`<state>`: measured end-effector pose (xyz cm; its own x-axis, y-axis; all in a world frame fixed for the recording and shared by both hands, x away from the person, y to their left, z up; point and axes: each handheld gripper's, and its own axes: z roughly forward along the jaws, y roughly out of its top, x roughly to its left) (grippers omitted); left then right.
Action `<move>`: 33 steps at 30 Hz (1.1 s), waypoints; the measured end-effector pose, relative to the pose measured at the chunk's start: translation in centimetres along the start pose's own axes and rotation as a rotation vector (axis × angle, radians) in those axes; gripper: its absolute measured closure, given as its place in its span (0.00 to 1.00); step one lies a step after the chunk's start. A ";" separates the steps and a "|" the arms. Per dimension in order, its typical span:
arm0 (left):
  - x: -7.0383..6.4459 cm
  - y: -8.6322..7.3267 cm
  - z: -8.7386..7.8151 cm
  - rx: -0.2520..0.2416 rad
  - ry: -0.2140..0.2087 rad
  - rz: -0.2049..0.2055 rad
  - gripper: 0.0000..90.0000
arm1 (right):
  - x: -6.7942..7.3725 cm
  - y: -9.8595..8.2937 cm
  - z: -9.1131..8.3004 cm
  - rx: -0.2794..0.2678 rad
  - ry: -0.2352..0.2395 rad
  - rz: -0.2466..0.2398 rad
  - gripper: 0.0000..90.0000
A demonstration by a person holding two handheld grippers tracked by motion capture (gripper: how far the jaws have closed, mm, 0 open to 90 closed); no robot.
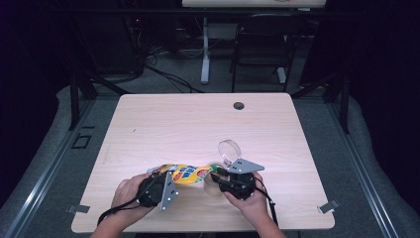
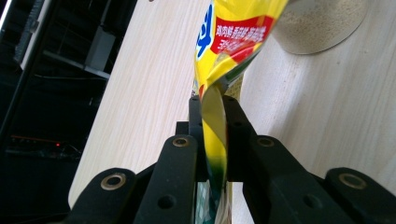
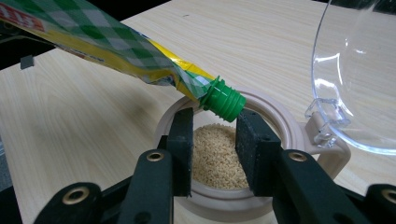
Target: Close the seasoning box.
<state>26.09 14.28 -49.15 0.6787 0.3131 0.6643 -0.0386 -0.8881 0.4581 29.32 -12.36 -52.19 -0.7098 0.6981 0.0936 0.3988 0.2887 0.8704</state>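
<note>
Pouring from a yellow, green-checked soft pouch point(image 1: 185, 174) with a green screw spout point(image 3: 225, 100) into a round beige plastic jar point(image 3: 285, 126), apparently well under way: spout tipped just over the jar's rim, pale fine grains point(image 3: 217, 156) already lying inside, though no stream visible at the spout, so cannot say whether anything flows now. Clear hinged lid point(image 3: 359, 74) standing open at the far side of the jar, not yet closed. Left gripper point(image 2: 215, 109) clamped tight on the pouch's flat tail end, jaws narrow with only the folded film between. Right gripper point(image 3: 215, 149) parted to a middling width, jaws reaching down at the jar's mouth, one inside it and one over the near rim; whether these press anything, cannot tell. Judging by this, left to do: finishing the pour, drawing the pouch away, shutting the lid. Wide bare light-wood table point(image 1: 163, 124) beyond the jar and to both sides of it; jar itself near the front edge, with little room behind the hands. Open lid close beside the spout, a likely snag when lifting the pouch off.
</note>
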 end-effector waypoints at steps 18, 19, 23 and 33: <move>0.2 -0.8 0.4 -0.030 -0.006 -0.079 0.94 | 0.4 1.1 -0.6 -0.052 -0.015 -0.012 0.75; 0.2 -0.9 0.4 -0.028 -0.014 -0.088 0.94 | 0.4 1.1 -0.6 -0.052 -0.015 -0.012 0.75; 0.1 -1.4 0.7 -0.042 -0.028 -0.121 0.94 | 0.6 1.2 -0.5 -0.052 -0.023 -0.016 0.75; -0.2 -2.4 1.3 -0.055 -0.065 -0.204 0.93 | 0.9 1.6 -0.3 -0.055 -0.026 -0.034 0.75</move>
<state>27.01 15.92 -51.09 0.7220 0.4607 0.5162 0.0655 -0.7883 0.6118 29.12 -11.47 -50.50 -0.7066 0.7057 0.0515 0.3419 0.2769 0.8980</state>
